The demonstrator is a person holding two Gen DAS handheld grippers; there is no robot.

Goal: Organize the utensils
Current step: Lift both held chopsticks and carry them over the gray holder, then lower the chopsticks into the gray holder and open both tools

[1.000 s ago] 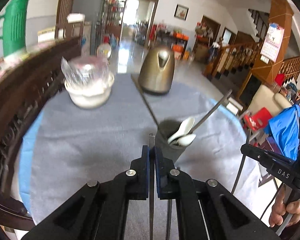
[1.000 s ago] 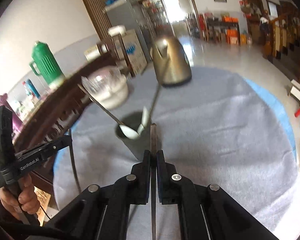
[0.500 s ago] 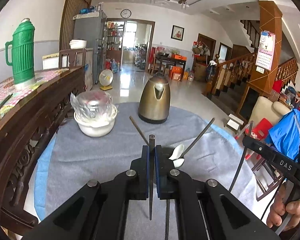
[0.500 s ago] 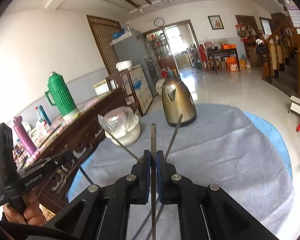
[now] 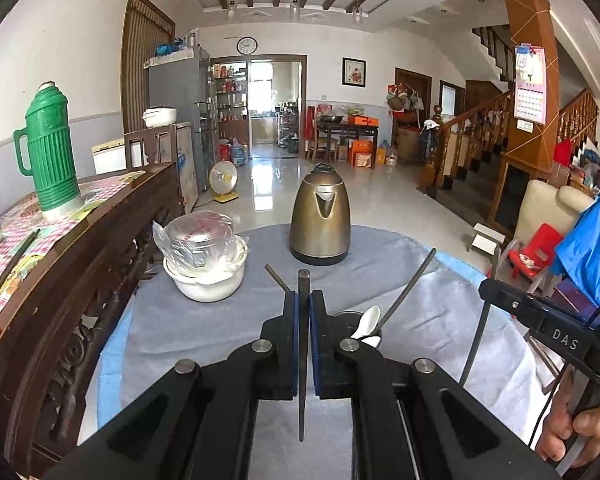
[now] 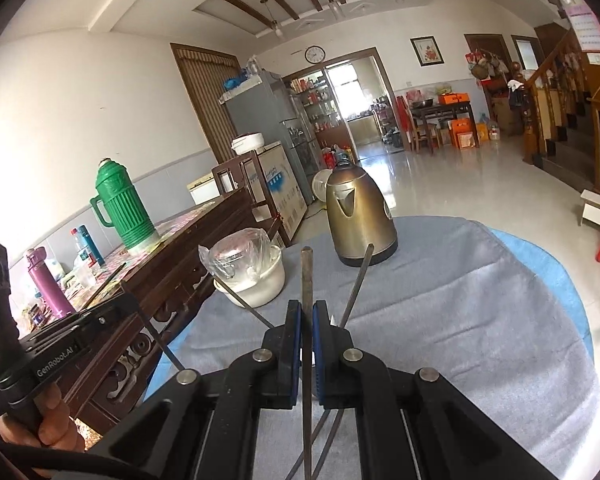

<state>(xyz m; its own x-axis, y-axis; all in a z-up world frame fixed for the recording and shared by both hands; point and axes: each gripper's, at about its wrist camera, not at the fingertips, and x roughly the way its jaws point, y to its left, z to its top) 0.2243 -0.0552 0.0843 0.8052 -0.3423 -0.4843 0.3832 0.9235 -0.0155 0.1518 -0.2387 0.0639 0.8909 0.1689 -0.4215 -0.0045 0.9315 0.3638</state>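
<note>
Grey cloth tbl (image 5: pixel 204 332), kettle (image 5: pixel 320 220), covered bowl (image 5: pixel 206 256), tiled living rm

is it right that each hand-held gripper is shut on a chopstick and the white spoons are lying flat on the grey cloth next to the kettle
Not quite. The white spoons are not flat on the cloth; they stand in the dark cup, as the left wrist view shows. The rest holds: the left hand-held gripper and the right hand-held gripper are each shut on a chopstick, and the kettle stands on the grey cloth.
</note>
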